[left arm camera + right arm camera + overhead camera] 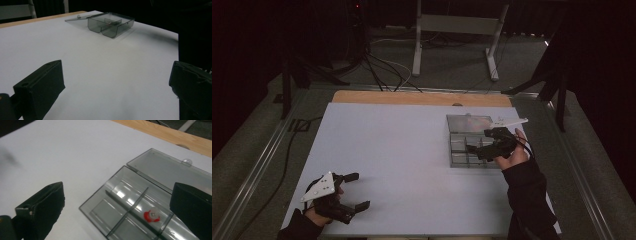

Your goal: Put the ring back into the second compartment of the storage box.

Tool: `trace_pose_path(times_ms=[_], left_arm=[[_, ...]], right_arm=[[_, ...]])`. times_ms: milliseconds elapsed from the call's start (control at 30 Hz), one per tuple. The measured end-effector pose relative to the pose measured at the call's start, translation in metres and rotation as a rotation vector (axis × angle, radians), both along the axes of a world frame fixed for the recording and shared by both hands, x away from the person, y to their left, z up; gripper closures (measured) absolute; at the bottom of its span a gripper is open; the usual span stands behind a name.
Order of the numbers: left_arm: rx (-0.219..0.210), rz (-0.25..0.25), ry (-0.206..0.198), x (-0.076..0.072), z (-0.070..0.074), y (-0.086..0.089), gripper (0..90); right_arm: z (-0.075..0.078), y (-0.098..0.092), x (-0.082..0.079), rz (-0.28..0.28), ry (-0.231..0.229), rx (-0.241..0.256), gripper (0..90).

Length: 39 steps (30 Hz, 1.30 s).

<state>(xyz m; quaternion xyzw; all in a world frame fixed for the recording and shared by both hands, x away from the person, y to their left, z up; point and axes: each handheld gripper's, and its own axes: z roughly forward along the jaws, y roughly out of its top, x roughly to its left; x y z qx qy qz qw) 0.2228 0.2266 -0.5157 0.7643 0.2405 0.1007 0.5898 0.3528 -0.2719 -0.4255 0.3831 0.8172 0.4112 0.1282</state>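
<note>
While the left gripper [353, 191] rests wide open at the near-left table corner, the right gripper [477, 145], also wide and empty, hovers directly over the open compartment box [457, 145] holding a small red piece [151, 216].

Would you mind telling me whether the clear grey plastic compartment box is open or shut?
Open: the clear grey plastic compartment box has its lid folded flat on the table, exposing the dividers.

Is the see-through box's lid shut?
No, the clear box lies open, its lid folded back flat on the table, and a small red and white piece sits inside.
</note>
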Motion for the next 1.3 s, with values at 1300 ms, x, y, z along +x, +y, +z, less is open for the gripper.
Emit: trace_pose_path(times_ms=[1300], left_arm=[[-0.003,-0.001,-0.001,-0.001,0.0,0.001,0.4]], right_arm=[[-0.067,-0.049,-0.102,-0.011,0.038,0.077,0.0]])
